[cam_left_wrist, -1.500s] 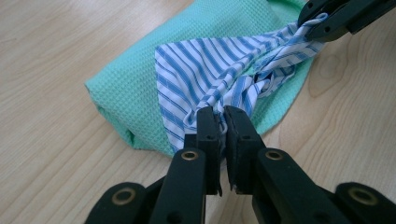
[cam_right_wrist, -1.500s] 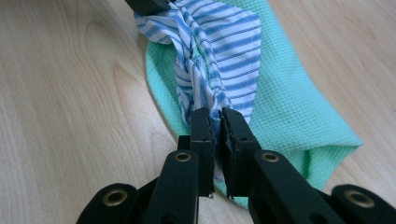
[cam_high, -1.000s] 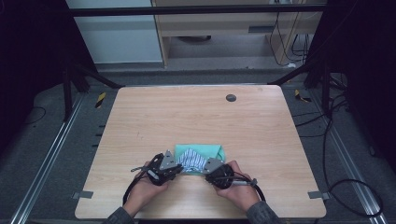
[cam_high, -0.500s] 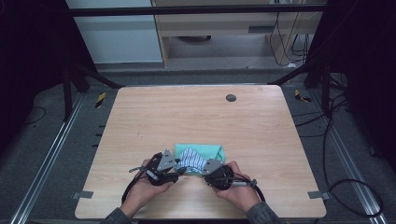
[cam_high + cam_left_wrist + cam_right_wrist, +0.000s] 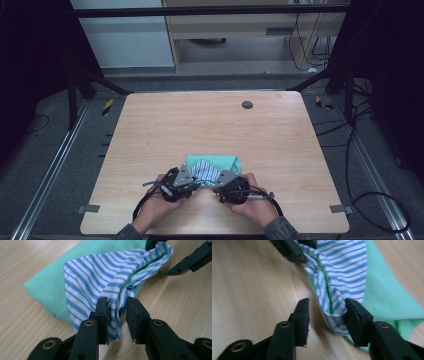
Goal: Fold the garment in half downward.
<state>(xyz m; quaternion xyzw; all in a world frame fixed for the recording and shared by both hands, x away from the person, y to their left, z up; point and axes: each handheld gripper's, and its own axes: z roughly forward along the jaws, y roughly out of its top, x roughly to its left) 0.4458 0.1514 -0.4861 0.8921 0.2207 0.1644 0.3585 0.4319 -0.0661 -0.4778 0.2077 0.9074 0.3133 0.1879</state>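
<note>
Two tongs met at the worktop's [image 5: 150, 125] near edge. Left tongs [image 5: 117, 307], just closing, loosely bracketed the striped cloth's [image 5: 100, 277] bunched corner; right tongs [image 5: 327, 312], just opening, stood released around its fold. Green cloth [image 5: 50, 290] lay mostly hidden beneath.

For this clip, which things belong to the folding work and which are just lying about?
In use:
blue-and-white striped cloth
mint-green textured cloth
left gripper
right gripper

Lying about:
small dark round disc
yellow-and-black tool on the floor
</note>
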